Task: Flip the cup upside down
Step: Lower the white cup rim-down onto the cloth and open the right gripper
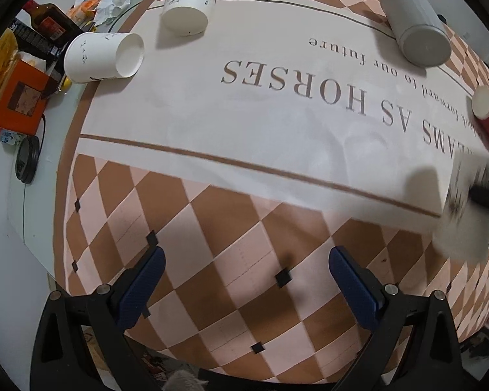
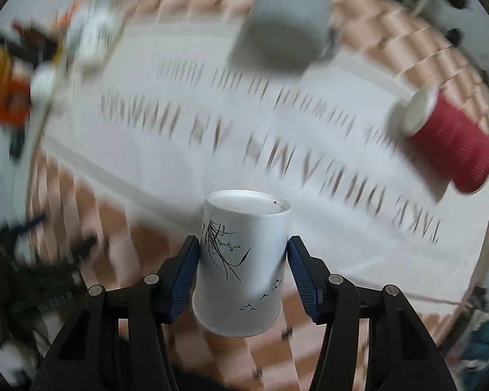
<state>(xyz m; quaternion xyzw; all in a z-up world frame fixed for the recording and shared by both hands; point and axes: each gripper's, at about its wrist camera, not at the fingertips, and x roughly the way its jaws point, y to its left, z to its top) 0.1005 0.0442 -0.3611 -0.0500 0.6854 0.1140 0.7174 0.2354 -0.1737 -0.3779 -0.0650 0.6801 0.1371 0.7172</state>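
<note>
Two white paper cups [image 1: 105,57] and a grey cup [image 1: 415,24] were seen upside down on the table [image 1: 212,123], a red cup [image 2: 450,143] lying sideways. The right gripper [image 2: 243,260] was clamped on the inverted paper cup [image 2: 241,260]. The left gripper [image 1: 244,280] was held low, fingers [image 1: 143,286] wide.

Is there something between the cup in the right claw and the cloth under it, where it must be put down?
Nothing visible stands in the way. The right claw grips the white paper cup bottom-up, and the cloth around and ahead of it is bare. The red cup and the grey cup lie well aside.
</note>
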